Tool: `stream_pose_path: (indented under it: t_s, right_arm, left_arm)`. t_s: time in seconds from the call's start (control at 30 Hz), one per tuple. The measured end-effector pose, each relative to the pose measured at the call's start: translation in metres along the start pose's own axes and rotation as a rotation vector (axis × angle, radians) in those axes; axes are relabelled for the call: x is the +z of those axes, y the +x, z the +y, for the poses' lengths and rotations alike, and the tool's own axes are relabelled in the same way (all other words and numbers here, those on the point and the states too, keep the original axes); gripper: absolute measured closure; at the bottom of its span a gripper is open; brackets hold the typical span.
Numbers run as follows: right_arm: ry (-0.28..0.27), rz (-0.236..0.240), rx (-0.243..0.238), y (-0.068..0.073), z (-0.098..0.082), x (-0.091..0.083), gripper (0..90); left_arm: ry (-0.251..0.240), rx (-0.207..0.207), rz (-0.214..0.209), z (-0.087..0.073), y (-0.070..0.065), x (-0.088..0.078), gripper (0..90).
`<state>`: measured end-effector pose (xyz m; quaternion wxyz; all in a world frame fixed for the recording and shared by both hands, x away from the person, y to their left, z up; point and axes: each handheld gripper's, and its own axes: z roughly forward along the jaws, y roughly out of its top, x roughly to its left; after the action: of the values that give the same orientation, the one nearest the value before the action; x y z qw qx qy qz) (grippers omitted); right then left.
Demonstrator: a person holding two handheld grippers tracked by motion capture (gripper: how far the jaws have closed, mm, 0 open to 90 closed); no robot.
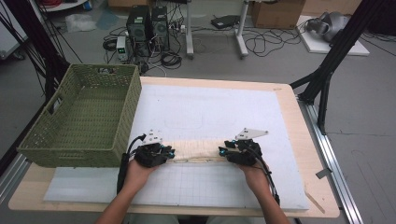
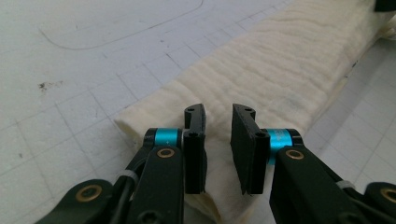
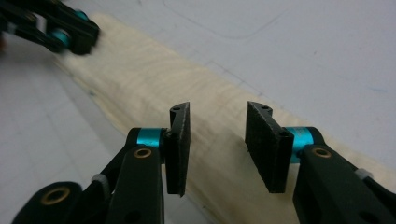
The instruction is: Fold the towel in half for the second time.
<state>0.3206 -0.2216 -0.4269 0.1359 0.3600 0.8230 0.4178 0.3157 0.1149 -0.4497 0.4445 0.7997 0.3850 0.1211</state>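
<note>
In the high view, a folded cream towel [image 1: 198,151] lies on the white mat of the table [image 1: 308,140], its long axis running across between the hands, the left tongs [image 1: 169,153] at one end and the right tongs [image 1: 225,151] at the other, equally near. The left gripper view has the left tongs [image 2: 218,147] slightly apart over the towel's [image 2: 280,79] end, clamping nothing. The right gripper view has the right tongs [image 3: 218,147] wider apart above the towel [image 3: 140,74], which stretches away toward the other hand's tongs [image 3: 70,35].
</note>
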Motion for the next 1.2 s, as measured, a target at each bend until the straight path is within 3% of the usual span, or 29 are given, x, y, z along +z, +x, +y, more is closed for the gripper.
stream_pose_path:
  t_s: [0.13,0.37,0.77,1.2]
  right_arm:
    - [0.084,-0.051,-0.049,-0.003,-0.012,0.005,61.4]
    - [0.036,-0.021,0.042,-0.027,-0.035,-0.016,59.9]
    - [0.035,-0.042,0.013,-0.03,-0.042,-0.027,63.7]
    - [0.033,-0.056,0.006,-0.028,-0.044,-0.026,62.7]
  left_arm:
    - [-0.005,-0.005,-0.005,-0.002,0.001,0.0,74.3]
    - [-0.004,-0.018,-0.009,-0.002,0.002,-0.001,74.5]
    - [-0.008,-0.008,0.008,-0.004,0.001,-0.003,74.4]
    - [-0.008,0.015,0.032,-0.005,-0.003,-0.003,74.5]
